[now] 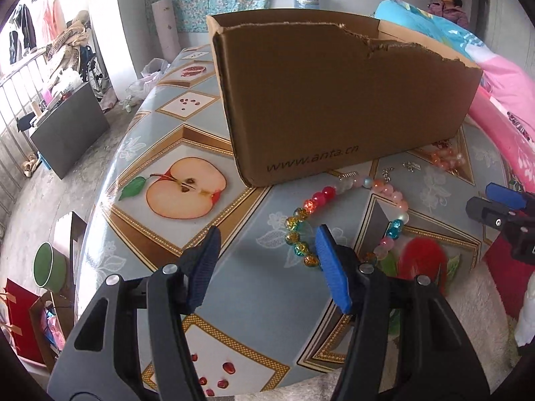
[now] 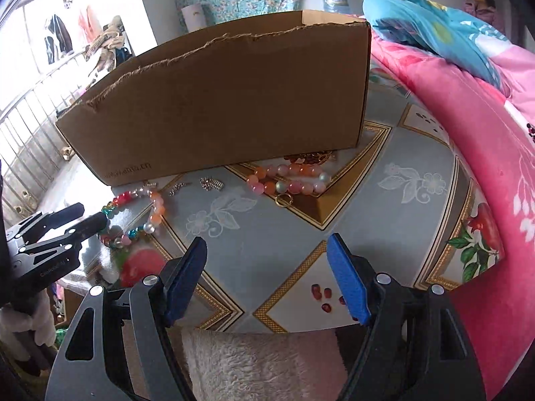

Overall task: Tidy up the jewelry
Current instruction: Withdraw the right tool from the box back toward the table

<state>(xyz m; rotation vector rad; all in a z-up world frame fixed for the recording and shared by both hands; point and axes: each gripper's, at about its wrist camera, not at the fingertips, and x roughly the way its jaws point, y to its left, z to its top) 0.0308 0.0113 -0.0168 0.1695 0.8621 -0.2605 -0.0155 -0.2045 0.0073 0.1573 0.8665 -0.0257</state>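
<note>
A multicoloured bead bracelet lies on the table in front of a brown cardboard box. My left gripper is open and empty, just left of the bracelet, its right pad by the beads. A pink and orange bead bracelet with a gold ring lies by the box in the right wrist view. Small silver pieces lie beside it. My right gripper is open and empty, short of them. The first bracelet shows at its left.
The table has a fruit-print oilcloth. A pink and blue quilt is piled along the right side. A white fleecy cloth lies at the near edge. The table's left edge drops to the floor.
</note>
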